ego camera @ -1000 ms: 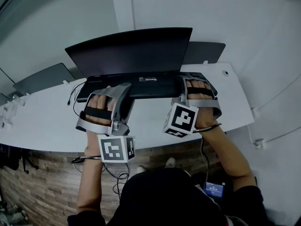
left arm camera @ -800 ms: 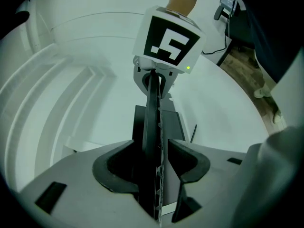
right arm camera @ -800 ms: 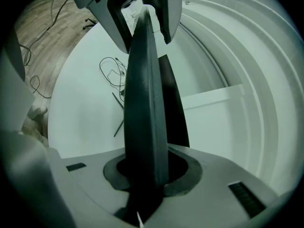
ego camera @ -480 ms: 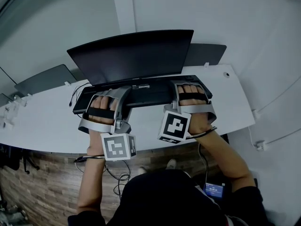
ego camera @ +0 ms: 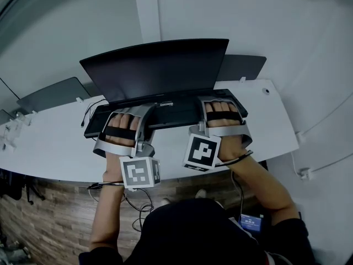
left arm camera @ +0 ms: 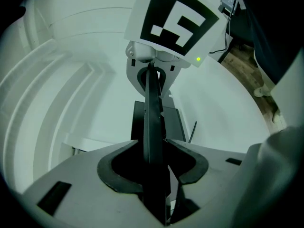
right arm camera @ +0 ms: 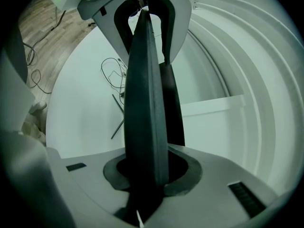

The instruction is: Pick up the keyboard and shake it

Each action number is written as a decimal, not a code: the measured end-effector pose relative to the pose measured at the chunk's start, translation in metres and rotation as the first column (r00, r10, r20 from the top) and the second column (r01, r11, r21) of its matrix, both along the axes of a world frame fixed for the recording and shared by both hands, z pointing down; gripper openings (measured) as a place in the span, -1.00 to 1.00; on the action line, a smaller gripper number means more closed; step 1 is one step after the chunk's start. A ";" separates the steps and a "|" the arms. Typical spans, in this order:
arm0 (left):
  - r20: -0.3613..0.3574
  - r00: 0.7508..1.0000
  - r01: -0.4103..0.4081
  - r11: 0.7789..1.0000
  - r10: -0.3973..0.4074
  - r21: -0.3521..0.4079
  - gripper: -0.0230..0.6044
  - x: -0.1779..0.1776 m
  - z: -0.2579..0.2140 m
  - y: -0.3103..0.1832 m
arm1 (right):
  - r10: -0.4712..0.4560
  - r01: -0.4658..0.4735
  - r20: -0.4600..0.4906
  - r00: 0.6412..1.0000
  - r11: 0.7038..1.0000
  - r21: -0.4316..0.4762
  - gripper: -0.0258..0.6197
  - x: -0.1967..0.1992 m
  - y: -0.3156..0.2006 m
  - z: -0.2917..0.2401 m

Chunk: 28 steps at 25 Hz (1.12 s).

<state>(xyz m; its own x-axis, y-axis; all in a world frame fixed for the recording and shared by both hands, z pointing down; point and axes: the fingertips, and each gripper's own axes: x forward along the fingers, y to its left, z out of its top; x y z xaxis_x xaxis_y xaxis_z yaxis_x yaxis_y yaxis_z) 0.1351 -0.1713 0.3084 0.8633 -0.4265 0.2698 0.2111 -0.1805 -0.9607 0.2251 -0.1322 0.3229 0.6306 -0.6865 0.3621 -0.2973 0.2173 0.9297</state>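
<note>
Head view, one keyboard, right gripper jaws clamped on it, left gripper jaws just closing onto it

A monitor blocks the far side just behind the keyboard; the bench lies open left and right, cables trailing at left.

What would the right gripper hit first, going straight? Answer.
The keyboard already clamped in its jaws; beyond it, probably the left gripper, whose jaws have just been closing on the far end.
</note>
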 end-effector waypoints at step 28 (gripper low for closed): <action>0.037 0.999 0.038 0.993 -0.034 -0.112 -0.64 -0.047 0.023 -0.036 | -0.011 0.012 -0.036 0.999 1.000 0.027 -0.61 -0.051 -0.037 0.008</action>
